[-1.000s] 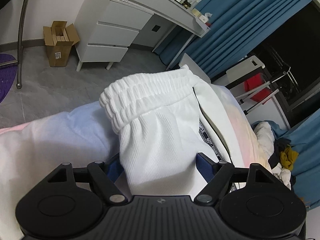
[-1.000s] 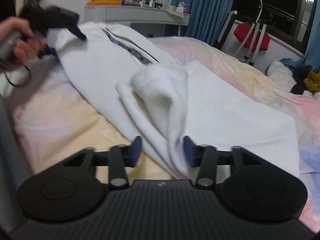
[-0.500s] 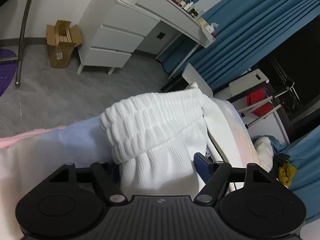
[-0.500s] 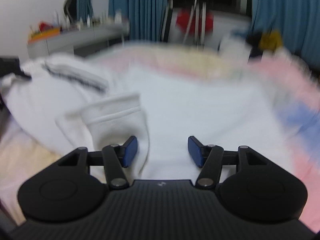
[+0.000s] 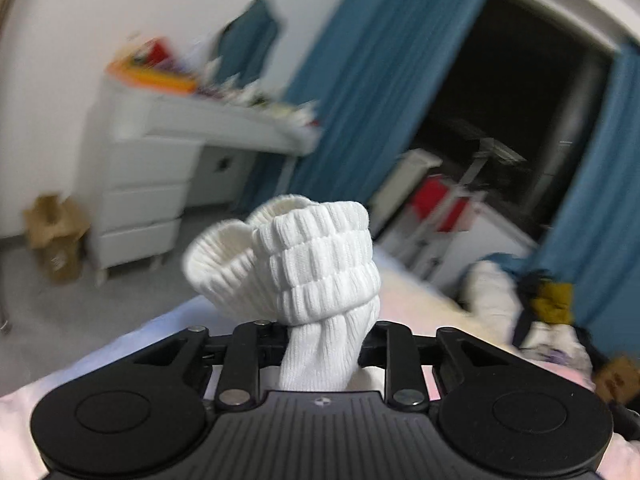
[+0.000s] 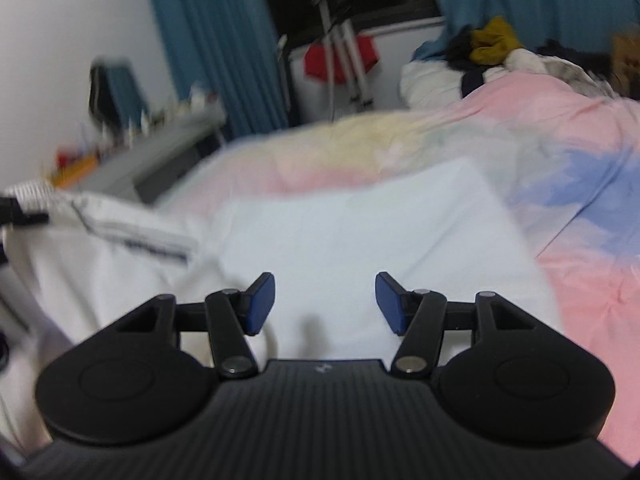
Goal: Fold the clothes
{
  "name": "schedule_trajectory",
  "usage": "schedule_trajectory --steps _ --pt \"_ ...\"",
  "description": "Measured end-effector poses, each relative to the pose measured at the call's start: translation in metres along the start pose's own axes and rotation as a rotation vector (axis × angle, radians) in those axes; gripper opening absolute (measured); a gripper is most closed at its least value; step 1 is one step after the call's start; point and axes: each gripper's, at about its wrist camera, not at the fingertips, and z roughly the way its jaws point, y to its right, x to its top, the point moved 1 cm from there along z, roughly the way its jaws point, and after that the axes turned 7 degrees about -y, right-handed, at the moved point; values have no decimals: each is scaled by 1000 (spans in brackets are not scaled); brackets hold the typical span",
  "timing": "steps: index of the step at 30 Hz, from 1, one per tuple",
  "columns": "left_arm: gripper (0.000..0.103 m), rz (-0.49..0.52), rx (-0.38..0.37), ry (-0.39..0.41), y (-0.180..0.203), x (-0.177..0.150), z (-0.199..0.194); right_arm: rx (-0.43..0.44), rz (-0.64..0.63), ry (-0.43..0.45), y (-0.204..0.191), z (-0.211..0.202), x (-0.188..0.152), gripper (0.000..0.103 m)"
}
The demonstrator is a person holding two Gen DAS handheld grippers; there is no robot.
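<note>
Waistband of the white trousers, ribbed and elasticated, bunched upright between the fingers of your left gripper; the jaws are pressed onto the knit just below the gathered band, and the fabric hides the pads themselves. Your right gripper hangs over the garment with its blue pads spread apart and nothing between them.

Beneath that spread gripper lies a flat white panel of cloth, its far corner reaching toward the middle of the bed. To the left of it, the trousers run on toward the left edge of the bed, where a dark side stripe marks the leg; the ribbed band shows again at the far left of your right wrist view, raised off the bedding. Whether the flat panel and the striped part are one garment cannot be told from the blur.

The bedding is pastel: pink, yellow and a blue patch. At the far corner of the bed sits a heap of clothes, white, dark and mustard. Beyond the bed stand a white drawer unit with a cluttered desk top, a cardboard box on the floor beside it, blue curtains and a dark window.
</note>
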Motion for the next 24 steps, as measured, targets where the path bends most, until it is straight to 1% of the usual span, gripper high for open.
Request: schedule_trajectory --steps 1,4,7,10,14,16,19,20,22,24 --pt "25 31 -25 19 25 0 -7 -2 25 27 5 -7 5 58" --pt "25 135 -98 74 98 -7 -25 -59 72 70 26 -22 19 58" --pt "24 228 -166 108 170 -35 -34 -117 145 89 57 -34 28 58" --pt "22 303 -224 110 232 -80 -33 -155 265 111 98 -47 34 60" --pt "20 423 -264 69 290 -154 -16 -183 422 166 150 -65 40 60" --pt "20 519 -255 2 310 -204 -3 -180 483 181 169 -69 41 60" --pt "19 654 -224 -141 320 -273 25 -149 556 182 189 -69 39 60" --pt "20 686 -222 -152 319 -285 28 -141 573 177 194 -68 38 60" --pt "20 742 -226 -147 314 -300 30 -111 580 160 196 -62 37 60" --pt "23 798 -229 -141 308 -315 33 -77 580 145 196 -56 37 60"
